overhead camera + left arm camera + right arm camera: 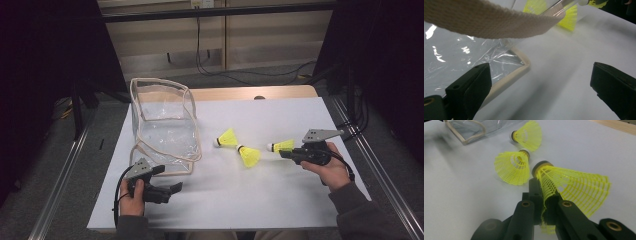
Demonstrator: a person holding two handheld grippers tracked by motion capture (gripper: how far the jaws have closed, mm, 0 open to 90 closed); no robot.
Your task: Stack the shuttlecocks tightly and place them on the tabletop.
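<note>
Right fingers: the right gripper has its two black jaws pinched tight on the mesh skirt of a yellow shuttlecock; the skirt is crumpled between the pads.
Left fingers: the left gripper has its jaws spread wide with nothing between them, resting low over the white sheet.
Left hand: at the near left corner of the sheet, just in front of the clear bag.
Right hand: at the near right side of the sheet, gripper pointing left across it.
Held shuttlecock: in the high view it sticks out leftward from the right gripper, cork end leading, skirt toward the hand; whether it clears the sheet I cannot tell.
Second shuttlecock: lies on the sheet just left of the held one, skirt toward the person; in the right gripper view it is the nearer of the two loose ones.
Third shuttlecock: lies a little farther back and left, cork end close to the second one's cork, skirt pointing away.
Bag: clear plastic with cream edging, standing open on the left half of the sheet, well apart from the held shuttlecock.
Bag strap: a cream woven band crosses the top of the left gripper view, close to the camera.
Table: a bare wooden edge shows beyond the sheet.
</note>
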